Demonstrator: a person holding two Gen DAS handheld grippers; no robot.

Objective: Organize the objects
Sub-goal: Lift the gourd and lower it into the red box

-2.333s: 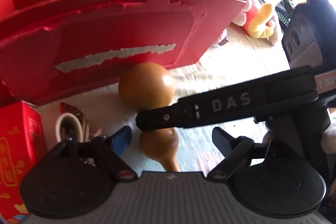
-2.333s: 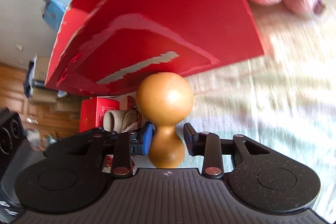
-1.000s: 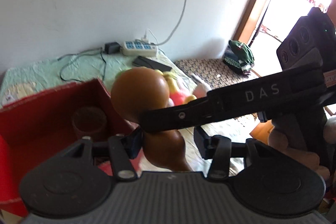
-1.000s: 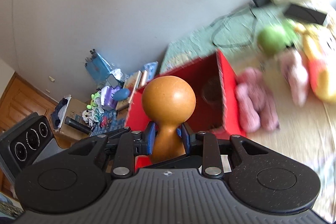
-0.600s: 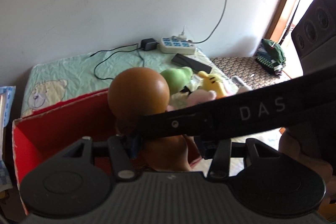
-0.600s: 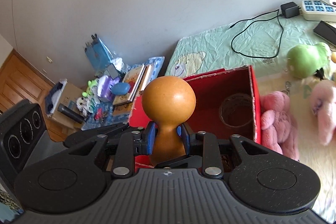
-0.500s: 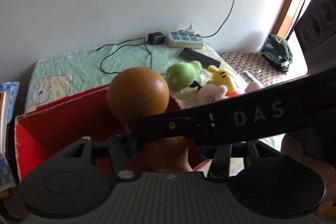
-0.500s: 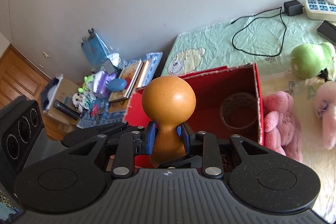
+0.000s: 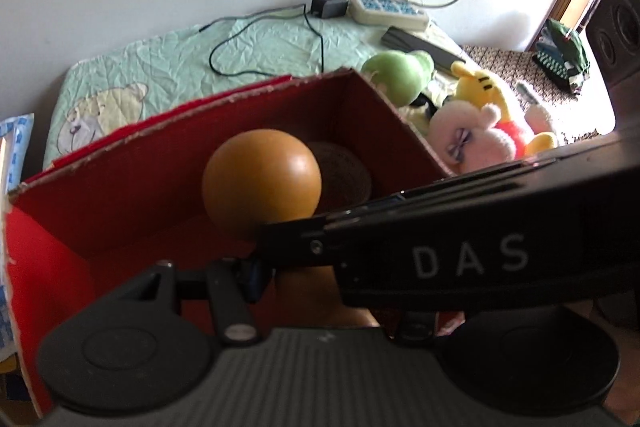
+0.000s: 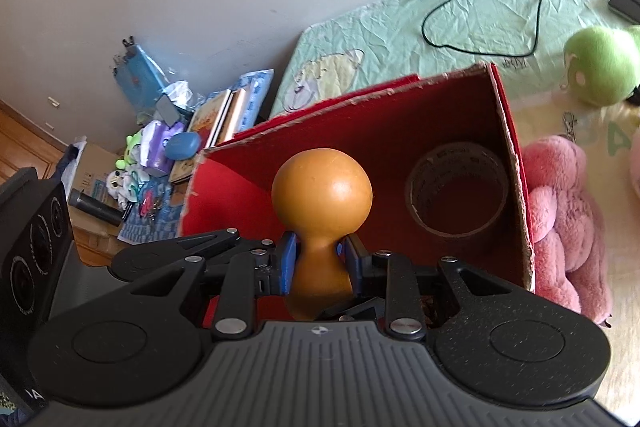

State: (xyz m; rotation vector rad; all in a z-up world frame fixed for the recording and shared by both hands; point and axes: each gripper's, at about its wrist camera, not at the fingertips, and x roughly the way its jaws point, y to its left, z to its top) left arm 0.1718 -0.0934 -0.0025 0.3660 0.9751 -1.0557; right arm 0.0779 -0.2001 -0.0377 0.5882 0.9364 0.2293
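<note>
- right wrist view: right gripper (image 10: 318, 261), jaws closed partway, blue pads pressed on the narrow waist of an orange-brown gourd (image 10: 321, 203); round bulb of the gourd points forward, over the open red box (image 10: 514, 163).
- red box: cardboard, torn upper rim, open top; stands on a bed.
- inside the box: one roll of brown tape (image 10: 456, 189), against the right wall, well apart from the gourd's bulb.
- left wrist view: left gripper (image 9: 332, 281), jaws about half open around the lower, smaller bulb of the same gourd (image 9: 262, 183); only the left blue pad shows, at the gourd's side; the right one is hidden behind the other gripper's black finger marked "das", so contact there cannot be told.
- beside the box, right: pink plush toy (image 10: 560, 219), touching the box wall.
- further right: green plush toy (image 10: 600, 67); yellow plush toy (image 9: 480, 87).
- bed: green sheet (image 10: 460, 15) with a bear print, a black cable (image 10: 480, 11) looped on it, white power strip (image 9: 386, 9) at the wall.
- floor, left of the bed: heap of books and small toys (image 10: 168, 155).
</note>
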